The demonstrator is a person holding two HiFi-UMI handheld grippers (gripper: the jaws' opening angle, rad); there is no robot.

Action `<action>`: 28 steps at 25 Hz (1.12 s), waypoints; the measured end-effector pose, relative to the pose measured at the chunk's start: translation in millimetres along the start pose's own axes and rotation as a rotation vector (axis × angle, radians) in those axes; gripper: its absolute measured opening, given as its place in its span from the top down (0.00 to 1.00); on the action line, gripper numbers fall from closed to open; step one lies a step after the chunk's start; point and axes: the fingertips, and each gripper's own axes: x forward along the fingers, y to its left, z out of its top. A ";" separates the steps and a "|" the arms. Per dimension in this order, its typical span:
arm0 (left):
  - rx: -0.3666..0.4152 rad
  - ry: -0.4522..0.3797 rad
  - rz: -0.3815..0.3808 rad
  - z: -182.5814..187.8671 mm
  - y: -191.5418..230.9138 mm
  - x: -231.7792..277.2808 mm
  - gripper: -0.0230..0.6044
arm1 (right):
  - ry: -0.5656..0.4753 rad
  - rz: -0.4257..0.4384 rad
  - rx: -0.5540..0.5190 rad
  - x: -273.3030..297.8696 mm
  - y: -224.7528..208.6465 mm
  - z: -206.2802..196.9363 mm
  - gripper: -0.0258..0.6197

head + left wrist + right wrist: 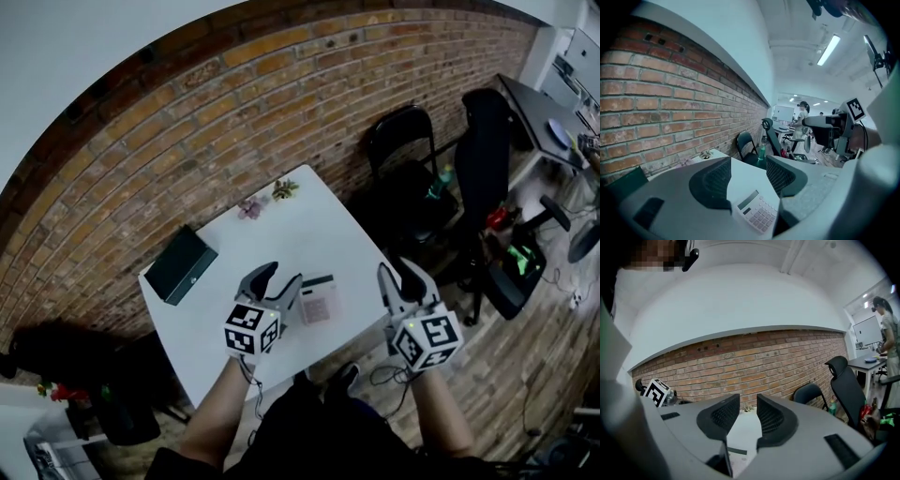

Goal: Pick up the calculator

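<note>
Left gripper (277, 283) and right gripper (401, 279) hang low, jaws spread, nothing pinched.
Calculator (317, 298) lies flat on the white table (281, 230) near its front edge, just right of the left gripper and untouched; the right gripper hangs by the table's right corner.

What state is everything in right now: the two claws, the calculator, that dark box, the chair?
calculator: flat on the white table, keys up, untouched.
left gripper: open, empty, close to the calculator.
right gripper: open, empty.
dark box: looks closed, lying on the table.
folding chair: unfolded, unoccupied.
</note>
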 end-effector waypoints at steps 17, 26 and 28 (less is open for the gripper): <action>-0.116 0.378 -0.253 -167.4 33.3 105.5 0.60 | 0.068 -0.128 0.041 35.7 -18.4 -49.7 0.83; -0.100 0.500 -0.424 -203.5 20.4 140.3 0.60 | 0.074 -0.171 0.077 21.4 -30.8 -64.4 0.84; -0.095 0.498 -0.444 -203.3 15.7 145.4 0.60 | 0.059 -0.178 0.076 18.5 -31.8 -61.0 0.85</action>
